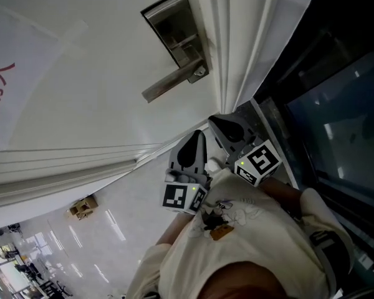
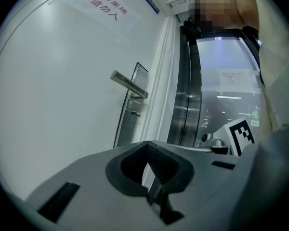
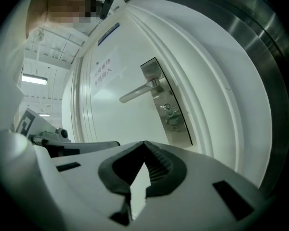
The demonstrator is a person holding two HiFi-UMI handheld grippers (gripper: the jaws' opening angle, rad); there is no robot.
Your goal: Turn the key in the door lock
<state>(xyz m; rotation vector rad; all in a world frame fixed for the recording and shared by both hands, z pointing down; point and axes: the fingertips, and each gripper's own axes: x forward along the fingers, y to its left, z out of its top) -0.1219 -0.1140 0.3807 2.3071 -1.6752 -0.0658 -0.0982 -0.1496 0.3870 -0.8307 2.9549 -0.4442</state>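
**Lock plate** (image 1: 174, 33): in the head view its face is a dark reflection, and no key can be made out on it.

**Key** (image 3: 167, 109): this is what appears to be the key, just below the lever handle (image 3: 140, 90) on the plate. It is too small in both gripper views to tell its shape or turn.

**Red lettering** (image 1: 0, 95): it lies far left of the plate and is cut off by the head view's edge.

**Paper notice** (image 2: 233, 78): it sits right of the plate, behind glass, and its print is too small to read.

**Small brown object** (image 1: 82, 207): it lies on the floor, well below and left of the plate, and is too small to identify.
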